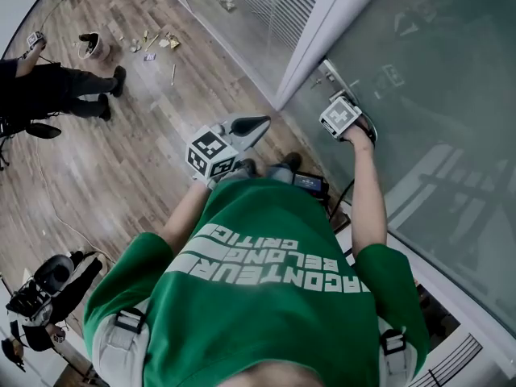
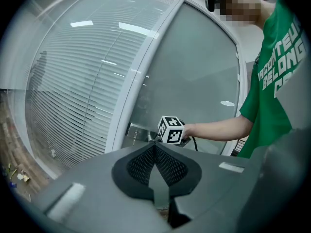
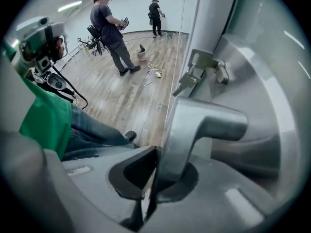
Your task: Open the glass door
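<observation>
Frosted glass door [image 1: 435, 95] on the right, beside a white post [image 1: 314, 39], has its metal handle [image 3: 194, 130] clamped in the right gripper [image 3: 158, 152]; the left gripper [image 2: 154, 147] hangs closed, empty, over wooden floor [image 1: 121, 160].

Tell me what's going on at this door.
A person in a green shirt stands at a frosted glass door with tongs in each hand. The right tongs point down and are clamped on the metal door handle. The left tongs are shut with nothing in them, held out in front of the person, away from the door. The door itself looks closed as yet. Two other people work farther off on the wooden floor.
</observation>
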Tool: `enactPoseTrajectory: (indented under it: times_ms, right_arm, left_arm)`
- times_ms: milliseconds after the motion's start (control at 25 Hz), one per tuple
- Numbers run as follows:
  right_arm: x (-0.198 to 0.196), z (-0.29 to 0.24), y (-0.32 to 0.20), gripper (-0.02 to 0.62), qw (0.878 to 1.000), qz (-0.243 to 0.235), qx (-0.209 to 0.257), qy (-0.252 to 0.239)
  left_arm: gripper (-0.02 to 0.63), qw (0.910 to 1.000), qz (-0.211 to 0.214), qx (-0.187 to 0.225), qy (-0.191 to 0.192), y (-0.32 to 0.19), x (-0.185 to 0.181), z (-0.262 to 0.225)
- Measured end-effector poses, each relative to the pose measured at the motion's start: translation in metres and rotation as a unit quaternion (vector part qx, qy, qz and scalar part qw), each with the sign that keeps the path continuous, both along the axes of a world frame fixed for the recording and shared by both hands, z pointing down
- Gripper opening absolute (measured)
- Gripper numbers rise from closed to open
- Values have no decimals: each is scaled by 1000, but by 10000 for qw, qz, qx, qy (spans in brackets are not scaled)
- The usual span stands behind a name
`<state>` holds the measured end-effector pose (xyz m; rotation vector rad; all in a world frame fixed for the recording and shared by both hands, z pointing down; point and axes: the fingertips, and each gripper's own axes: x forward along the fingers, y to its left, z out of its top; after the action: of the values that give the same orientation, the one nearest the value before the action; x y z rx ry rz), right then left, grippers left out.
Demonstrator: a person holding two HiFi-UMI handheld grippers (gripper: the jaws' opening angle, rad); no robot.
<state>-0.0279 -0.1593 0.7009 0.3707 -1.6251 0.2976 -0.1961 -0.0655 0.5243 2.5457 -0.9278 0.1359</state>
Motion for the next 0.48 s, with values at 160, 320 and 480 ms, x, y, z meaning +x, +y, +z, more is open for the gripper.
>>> enactPoseTrajectory:
  times_ms: [160, 320, 480]
  right_arm:
    - [-13, 6, 4, -8, 9987, -50, -257, -440]
    - [-18, 13, 5, -8, 9972, -47, -380, -645]
    - [-7, 12, -1, -8, 9991, -12, -236, -363]
  left_arm:
    - [9, 10000, 49, 25, -24, -8, 10, 4]
    - [9, 9999, 124, 16, -12, -12, 21, 7]
    - [9, 9999, 148, -16, -17, -16, 26, 8]
